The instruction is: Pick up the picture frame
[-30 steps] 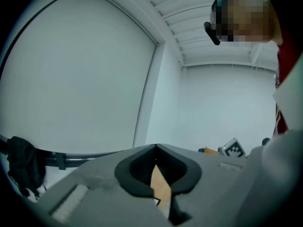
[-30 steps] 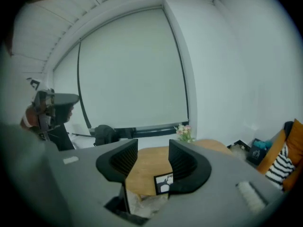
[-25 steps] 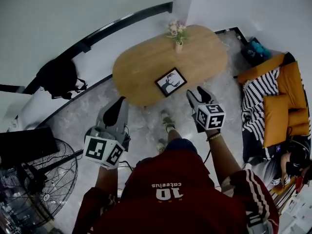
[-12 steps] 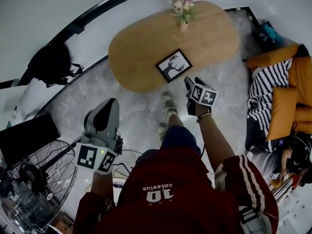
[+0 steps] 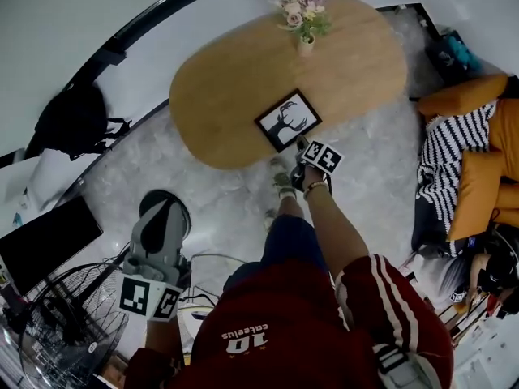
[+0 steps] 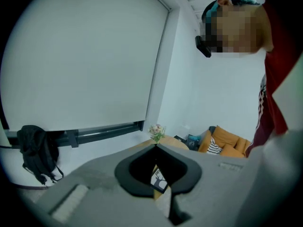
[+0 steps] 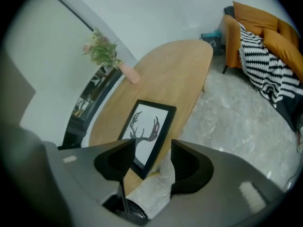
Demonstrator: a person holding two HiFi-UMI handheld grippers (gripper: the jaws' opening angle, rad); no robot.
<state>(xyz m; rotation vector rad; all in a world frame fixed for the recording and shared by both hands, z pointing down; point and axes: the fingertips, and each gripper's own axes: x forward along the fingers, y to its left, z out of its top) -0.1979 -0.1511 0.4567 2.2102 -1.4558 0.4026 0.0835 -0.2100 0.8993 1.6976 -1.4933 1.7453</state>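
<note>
The picture frame (image 5: 288,121), black-edged with a deer-antler print, lies flat near the front edge of the oval wooden table (image 5: 227,87). My right gripper (image 5: 301,145) hangs just off that edge by the frame's near corner and points steeply down. In the right gripper view the frame (image 7: 147,126) shows ahead of the right gripper (image 7: 150,158). Its jaws are opening, with the near corner in line with the gap and neither pad touching it. My left gripper (image 5: 165,203) hovers low over the floor to the left, its tips together and empty. In the left gripper view, the left gripper (image 6: 155,146) faces the table.
A small vase of flowers (image 5: 302,19) stands at the table's far end. A sofa with orange cushions and a striped throw (image 5: 462,160) is on the right. A black bag (image 5: 69,116), a dark screen (image 5: 45,241) and a floor fan (image 5: 65,331) are on the left.
My right gripper has dropped a long way, rolled, and come in to the frame's near corner. My left gripper has sunk lower on the left.
</note>
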